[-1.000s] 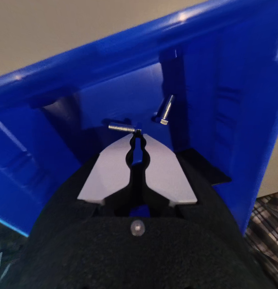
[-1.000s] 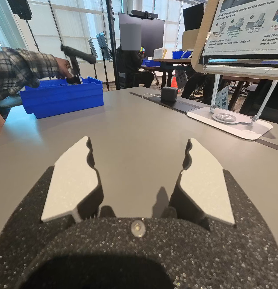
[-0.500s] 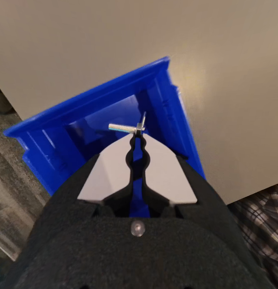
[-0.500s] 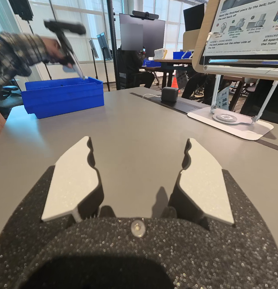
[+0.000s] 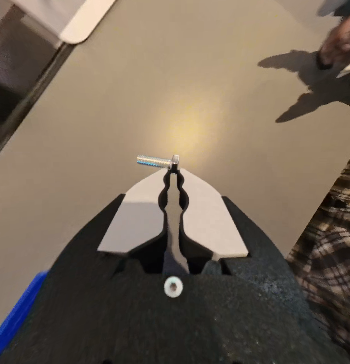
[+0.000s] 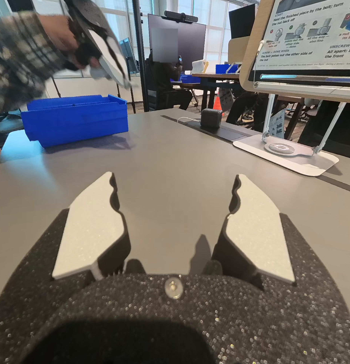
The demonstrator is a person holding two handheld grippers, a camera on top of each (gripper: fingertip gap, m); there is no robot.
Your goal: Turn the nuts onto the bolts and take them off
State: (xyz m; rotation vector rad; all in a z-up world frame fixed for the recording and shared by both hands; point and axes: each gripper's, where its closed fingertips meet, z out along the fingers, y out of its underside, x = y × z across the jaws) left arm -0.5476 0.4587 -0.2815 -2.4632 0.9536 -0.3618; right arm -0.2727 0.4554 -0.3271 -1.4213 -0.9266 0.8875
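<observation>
My left gripper [image 5: 173,171] is shut on the head of a silver bolt [image 5: 156,162]. The threaded shank sticks out to the left, level, high above the grey table [image 5: 190,88]. The same gripper shows blurred in the right wrist view [image 6: 129,83], in the air above and right of the blue bin [image 6: 75,120]. My right gripper [image 6: 174,178] is open and empty, low over the table [image 6: 170,157]. No nut is in view.
The blue bin stands at the table's far left; its corner shows in the left wrist view [image 5: 18,307]. A white stand base [image 6: 284,155] with an instruction board [image 6: 308,39] is at the right, a small black box [image 6: 211,118] at the back. A person sits behind. There is about 30 cm between the tips of the two grippers.
My left gripper has lifted the bolt out of the blue bin and swung it out over the open table. My right gripper has stayed still and open.
</observation>
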